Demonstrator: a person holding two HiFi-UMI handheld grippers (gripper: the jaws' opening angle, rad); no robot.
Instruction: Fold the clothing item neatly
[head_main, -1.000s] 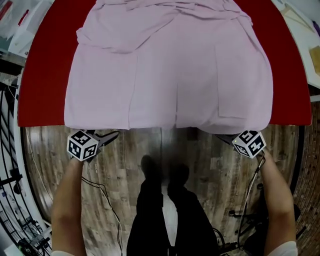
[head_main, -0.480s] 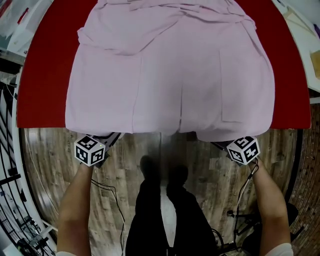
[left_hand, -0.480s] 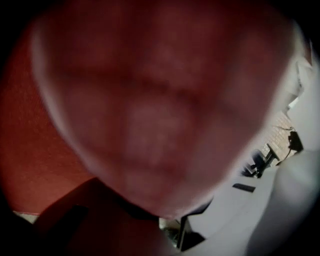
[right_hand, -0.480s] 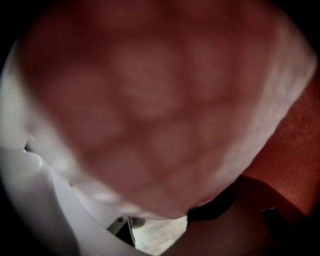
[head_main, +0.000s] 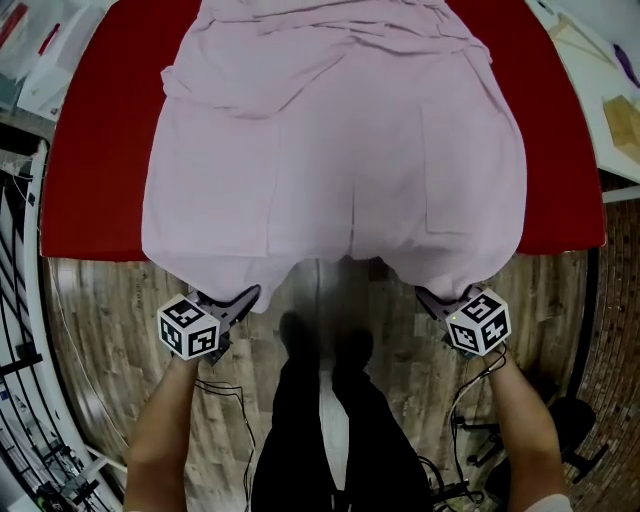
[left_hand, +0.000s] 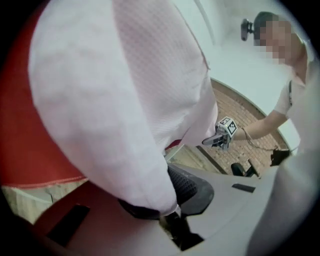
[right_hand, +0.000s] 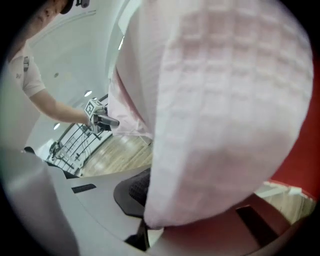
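Both pairs of jaws have just been closing: our left gripper and right gripper pinch the lower hem corners of the pink garment, spread on the red table. To start the fold, we should carry both corners up the frame evenly.

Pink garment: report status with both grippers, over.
Left gripper, right gripper: jaws just closed, each shut on a near corner of the pink garment. Near hem hangs past the red table edge. Nothing in the way.
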